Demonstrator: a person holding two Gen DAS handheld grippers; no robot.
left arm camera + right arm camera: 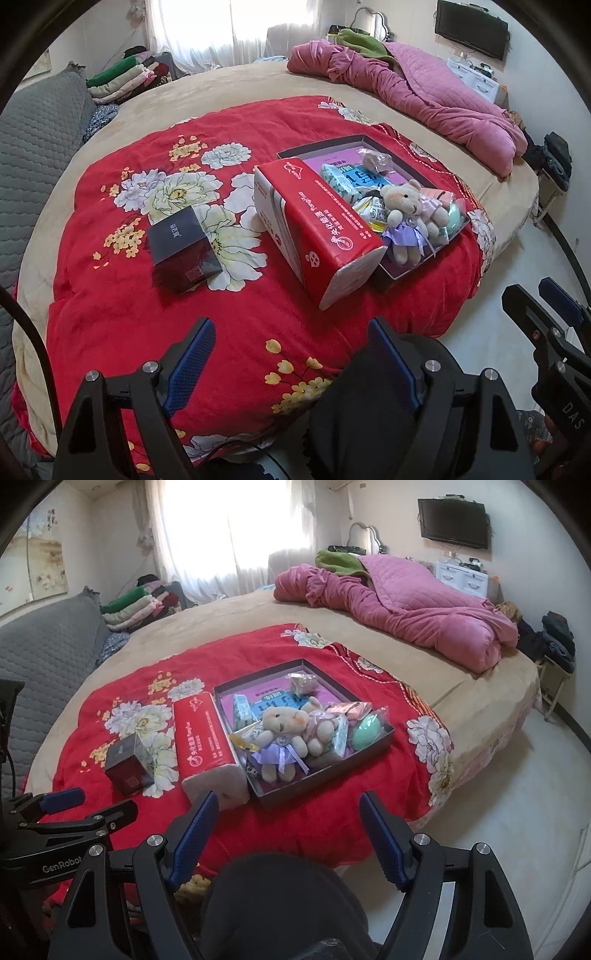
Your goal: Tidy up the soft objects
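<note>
Plush teddy bear [282, 734], glossy tissue pack [207, 738], fleecy red blanket [332, 812].

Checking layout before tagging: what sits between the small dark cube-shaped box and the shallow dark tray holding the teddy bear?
A red soft tissue pack lies between the dark cube box and the tray, close against the tray's side, clearest in the right wrist view.

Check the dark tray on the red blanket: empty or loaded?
Loaded. The tray holds two teddy bears, packets and a green egg-shaped item.
</note>
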